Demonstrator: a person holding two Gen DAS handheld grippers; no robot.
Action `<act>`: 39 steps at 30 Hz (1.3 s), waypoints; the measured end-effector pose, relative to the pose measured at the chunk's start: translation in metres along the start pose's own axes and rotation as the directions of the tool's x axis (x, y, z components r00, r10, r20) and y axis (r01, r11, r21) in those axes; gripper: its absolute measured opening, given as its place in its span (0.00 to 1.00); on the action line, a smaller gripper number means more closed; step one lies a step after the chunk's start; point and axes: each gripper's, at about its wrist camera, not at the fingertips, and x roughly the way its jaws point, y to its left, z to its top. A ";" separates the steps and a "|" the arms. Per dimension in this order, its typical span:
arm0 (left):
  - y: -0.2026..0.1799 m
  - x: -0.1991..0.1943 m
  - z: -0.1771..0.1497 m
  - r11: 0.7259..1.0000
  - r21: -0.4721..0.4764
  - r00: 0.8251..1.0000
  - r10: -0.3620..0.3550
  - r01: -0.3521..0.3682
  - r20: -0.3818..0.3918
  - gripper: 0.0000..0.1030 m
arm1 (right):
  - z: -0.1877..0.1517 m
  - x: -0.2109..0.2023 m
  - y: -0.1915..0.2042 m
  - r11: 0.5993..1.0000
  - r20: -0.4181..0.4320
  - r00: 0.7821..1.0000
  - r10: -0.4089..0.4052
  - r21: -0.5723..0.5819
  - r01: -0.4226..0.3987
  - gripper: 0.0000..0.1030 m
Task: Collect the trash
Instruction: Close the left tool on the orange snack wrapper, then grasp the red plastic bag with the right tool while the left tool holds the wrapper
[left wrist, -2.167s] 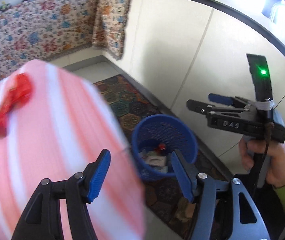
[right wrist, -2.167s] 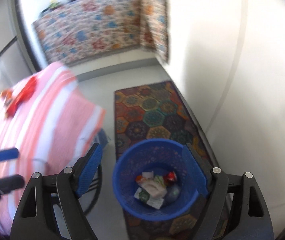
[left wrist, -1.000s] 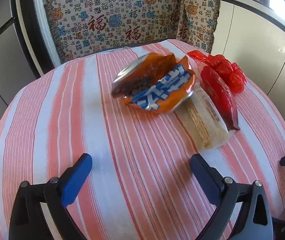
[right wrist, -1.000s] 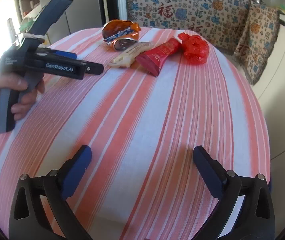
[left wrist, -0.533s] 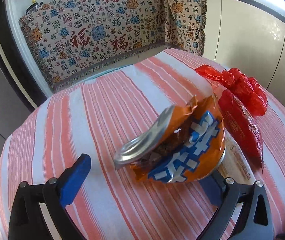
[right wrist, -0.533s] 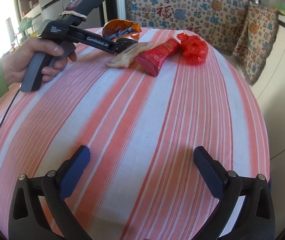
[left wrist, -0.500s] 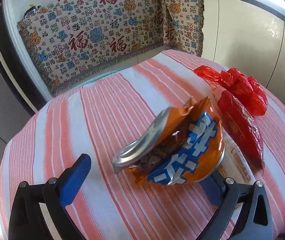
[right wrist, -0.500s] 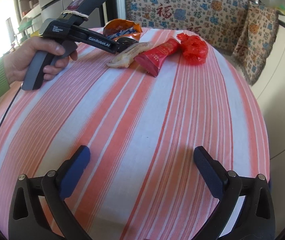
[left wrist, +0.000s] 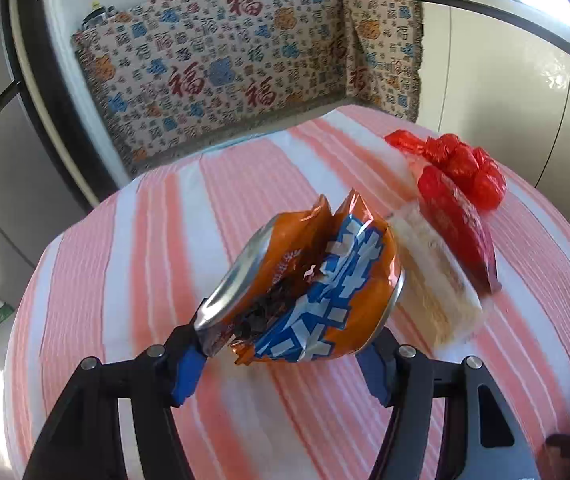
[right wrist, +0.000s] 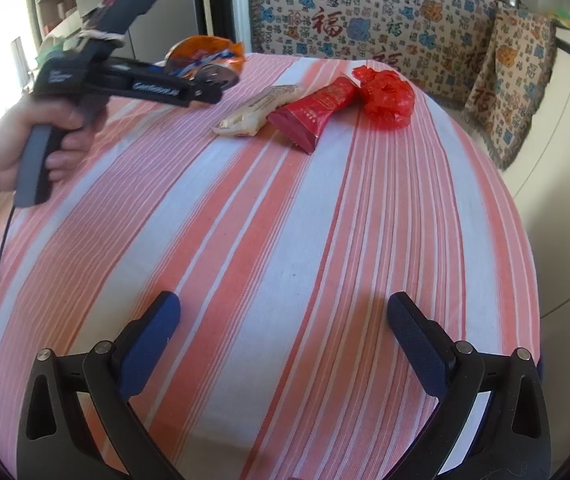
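The left gripper [left wrist: 285,360] is pitched steeply down over the striped tablecloth [right wrist: 285,220], and its jaws — which have just been closing — are clamped on the orange-and-blue snack bag [left wrist: 309,284], the blue pads pressed to the bag's crumpled lower edges. In the right wrist view the bag is seen at about eleven o'clock, at the far edge of the round table, and it appears to be raised off the cloth. The left hand [right wrist: 33,140] is wrapped round the pistol grip, a green sleeve at the wrist. At the bag's three o'clock a pale wrapper [left wrist: 429,280], a red packet [left wrist: 457,228] and a crumpled red plastic bag [left wrist: 461,164] are left lying together. The right gripper [right wrist: 283,338] is held spread wide, nothing between its pads — tilted down above bare cloth at the near edge.
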 end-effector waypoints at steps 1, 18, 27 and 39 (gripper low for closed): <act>0.001 -0.011 -0.012 0.999 -0.031 0.999 0.023 -0.024 -0.023 0.64 | 0.000 0.000 0.000 1.000 0.000 1.000 0.001 0.001 -0.001 0.99; -0.027 -0.061 -0.083 0.983 -0.146 0.992 0.104 -0.114 -0.071 0.79 | 0.029 -0.006 -0.053 0.988 0.036 0.998 -0.047 0.147 0.041 0.96; -0.012 -0.056 -0.089 0.968 -0.244 0.996 0.047 -0.063 -0.071 0.95 | 0.124 0.052 -0.096 0.993 0.045 0.993 -0.108 0.047 0.106 0.82; -0.012 -0.057 -0.088 0.967 -0.249 0.997 0.044 -0.060 -0.070 0.95 | 0.095 0.037 -0.105 0.988 0.024 1.000 -0.015 0.157 0.011 0.32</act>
